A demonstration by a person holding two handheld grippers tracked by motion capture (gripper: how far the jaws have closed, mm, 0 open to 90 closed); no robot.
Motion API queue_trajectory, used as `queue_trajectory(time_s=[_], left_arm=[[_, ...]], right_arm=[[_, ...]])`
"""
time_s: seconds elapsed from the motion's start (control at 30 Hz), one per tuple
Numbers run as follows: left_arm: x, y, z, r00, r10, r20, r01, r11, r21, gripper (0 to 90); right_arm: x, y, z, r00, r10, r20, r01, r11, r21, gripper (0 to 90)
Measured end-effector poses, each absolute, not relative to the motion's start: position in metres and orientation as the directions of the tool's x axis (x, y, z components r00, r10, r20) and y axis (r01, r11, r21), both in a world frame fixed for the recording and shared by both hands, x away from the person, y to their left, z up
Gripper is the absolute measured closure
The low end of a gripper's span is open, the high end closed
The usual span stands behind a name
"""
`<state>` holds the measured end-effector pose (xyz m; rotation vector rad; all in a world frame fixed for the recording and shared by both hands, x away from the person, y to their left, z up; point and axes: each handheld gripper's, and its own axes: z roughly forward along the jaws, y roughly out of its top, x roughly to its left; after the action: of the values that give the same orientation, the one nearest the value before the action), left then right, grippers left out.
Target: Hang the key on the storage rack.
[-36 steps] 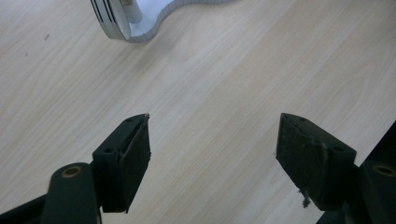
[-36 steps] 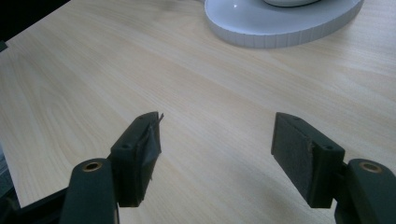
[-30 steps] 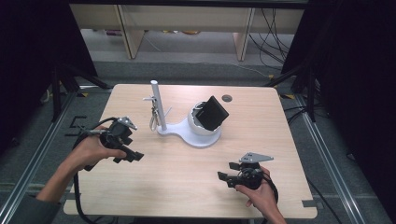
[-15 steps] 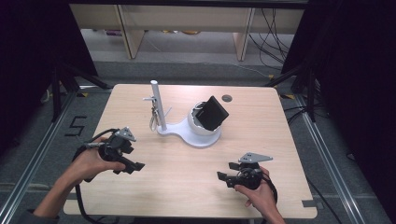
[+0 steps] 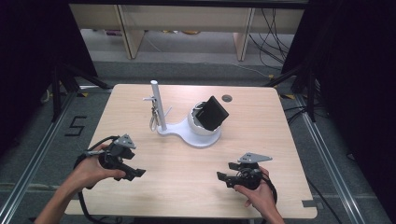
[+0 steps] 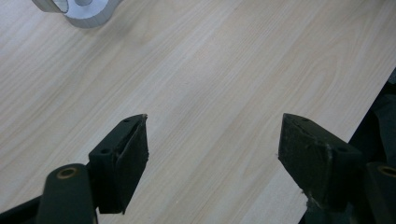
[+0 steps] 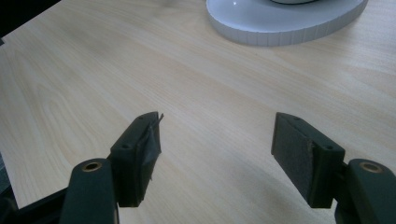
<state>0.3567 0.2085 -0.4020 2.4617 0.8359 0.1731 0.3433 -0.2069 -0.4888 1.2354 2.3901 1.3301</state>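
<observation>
Over at the lower left of the high view, the left tongs (image 5: 136,173) sit low above the counter (image 5: 261,140), gripped in the person's left hand (image 5: 91,169), with the cable looping off the near edge. They are released: in the left gripper view the left tongs (image 6: 212,140) stand wide apart with nothing but bare wood grain between the two black pads, and a corner of the white stand base peeks in at the upper left of that frame.

Moving to the middle of the high view, there's the white stand (image 5: 189,133), flat base on the counter, well apart from both hands. A slim white post (image 5: 158,103) rises upright from its left end, and something small and metallic, a key ring (image 5: 153,122) by the look of it, hangs beside the post. On the stand's rounded right end a black box (image 5: 211,113) sits tilted in a white cup.

Now the lower right: the right tongs (image 5: 220,177) point leftward across the counter, held in the right hand (image 5: 259,193), grey three-cornered plate on top. Released too; the right gripper view shows the right tongs (image 7: 215,135) spread with only counter between them, and the stand's base (image 7: 285,21) lies ahead at the top of that frame, near but not touching.
</observation>
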Motion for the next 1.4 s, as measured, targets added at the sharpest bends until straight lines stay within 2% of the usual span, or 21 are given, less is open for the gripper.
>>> queue_trajectory(time_s=[0.4,0.43,0.53,0.77,0.8,0.93,1.4], left_arm=[[0.347,0.209,-0.423,0.791,0.608,-0.067,0.537,-0.638,0.552,23.2],[0.345,0.208,-0.425,0.782,0.620,-0.066,0.546,-0.629,0.553,23.2],[0.343,0.207,-0.429,0.786,0.616,-0.056,0.537,-0.634,0.557,23.0],[0.334,0.203,-0.446,0.770,0.635,-0.056,0.536,-0.598,0.596,18.7],[0.333,0.201,-0.448,0.761,0.647,-0.051,0.542,-0.590,0.598,18.1],[0.325,0.198,-0.454,0.753,0.657,-0.044,0.530,-0.564,0.634,17.8],[0.293,0.201,-0.491,0.724,0.687,-0.061,0.527,-0.494,0.691,16.4]], right_arm=[[0.341,-0.204,-0.488,-0.638,0.720,0.273,0.613,0.261,0.746,33.8],[0.343,-0.206,-0.488,-0.655,0.718,0.237,0.588,0.286,0.757,33.8],[0.342,-0.206,-0.488,-0.653,0.720,0.234,0.588,0.288,0.756,33.8],[0.342,-0.206,-0.488,-0.653,0.721,0.233,0.588,0.289,0.755,33.7],[0.341,-0.204,-0.488,-0.644,0.718,0.265,0.610,0.272,0.744,33.7],[0.342,-0.205,-0.489,-0.658,0.714,0.240,0.590,0.292,0.752,33.5],[0.341,-0.201,-0.492,-0.636,0.722,0.274,0.627,0.276,0.729,27.6]])
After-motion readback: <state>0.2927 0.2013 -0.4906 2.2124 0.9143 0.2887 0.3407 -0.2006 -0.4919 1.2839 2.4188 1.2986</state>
